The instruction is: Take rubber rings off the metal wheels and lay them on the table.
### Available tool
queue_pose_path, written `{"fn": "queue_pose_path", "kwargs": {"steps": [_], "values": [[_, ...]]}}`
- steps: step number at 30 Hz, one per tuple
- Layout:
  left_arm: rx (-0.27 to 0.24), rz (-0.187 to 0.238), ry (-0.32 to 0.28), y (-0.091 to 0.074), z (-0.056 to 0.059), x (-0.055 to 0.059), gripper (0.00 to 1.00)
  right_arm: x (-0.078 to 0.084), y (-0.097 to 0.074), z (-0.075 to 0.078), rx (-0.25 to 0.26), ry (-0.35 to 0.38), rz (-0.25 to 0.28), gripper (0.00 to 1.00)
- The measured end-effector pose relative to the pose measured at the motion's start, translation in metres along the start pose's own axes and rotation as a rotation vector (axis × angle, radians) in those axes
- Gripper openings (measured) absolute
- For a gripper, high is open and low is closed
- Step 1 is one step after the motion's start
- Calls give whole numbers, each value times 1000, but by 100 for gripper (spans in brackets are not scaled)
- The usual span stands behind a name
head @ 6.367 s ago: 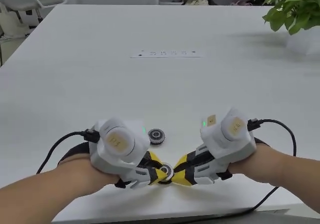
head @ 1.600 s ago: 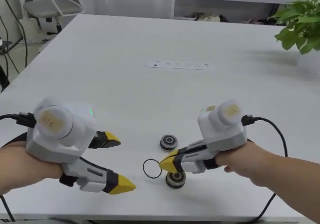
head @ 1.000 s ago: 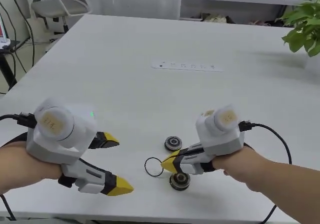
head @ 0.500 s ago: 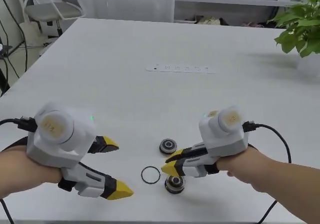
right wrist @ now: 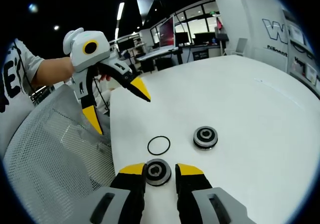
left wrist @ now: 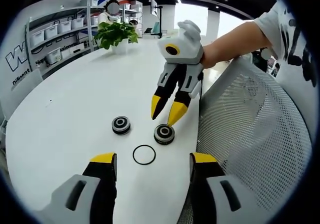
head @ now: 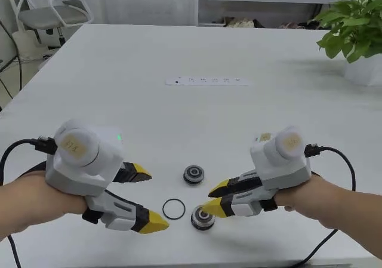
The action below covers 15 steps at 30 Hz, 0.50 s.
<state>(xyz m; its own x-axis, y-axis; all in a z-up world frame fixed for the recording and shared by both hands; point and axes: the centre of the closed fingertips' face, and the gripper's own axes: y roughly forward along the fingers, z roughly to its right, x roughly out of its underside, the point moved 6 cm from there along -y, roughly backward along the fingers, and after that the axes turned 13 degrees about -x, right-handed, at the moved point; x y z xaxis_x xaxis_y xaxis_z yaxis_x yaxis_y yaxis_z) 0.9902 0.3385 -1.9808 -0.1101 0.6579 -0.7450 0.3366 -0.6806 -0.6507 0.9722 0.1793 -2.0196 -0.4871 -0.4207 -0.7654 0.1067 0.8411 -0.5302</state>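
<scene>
Both grippers hang low over the front of my white table [head: 179, 119], where a loose black rubber ring [head: 173, 209] lies flat on the surface. The ring rests just beside the nearer wheel [head: 203, 218], with no contact that I can make out, while the farther wheel [head: 193, 174] sits apart from both, deeper onto the table. My left gripper [head: 149, 197] is to the left of the ring, its yellow-tipped jaws spread wide and empty; in the left gripper view the ring lies just ahead of the gap between them. My right gripper [head: 210, 200] points in from the right, its jaws parted by a smaller gap. In the right gripper view the nearer wheel sits between the two tips, and I cannot tell whether they touch it. A white power strip [head: 207, 80] lies mid-table, and a potted plant [head: 352, 17] stands at the far right corner.
</scene>
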Motion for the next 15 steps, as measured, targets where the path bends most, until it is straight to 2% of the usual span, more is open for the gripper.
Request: {"fn": "queue_pose_path", "kwargs": {"steps": [3,15], "values": [[8,2,0,5,2,-2,56,5,-4,-1,-6,-1,-1,22],[61,-8,13,26,21,-10,49,20,-8,1,-7,-16,-12,25]]}}
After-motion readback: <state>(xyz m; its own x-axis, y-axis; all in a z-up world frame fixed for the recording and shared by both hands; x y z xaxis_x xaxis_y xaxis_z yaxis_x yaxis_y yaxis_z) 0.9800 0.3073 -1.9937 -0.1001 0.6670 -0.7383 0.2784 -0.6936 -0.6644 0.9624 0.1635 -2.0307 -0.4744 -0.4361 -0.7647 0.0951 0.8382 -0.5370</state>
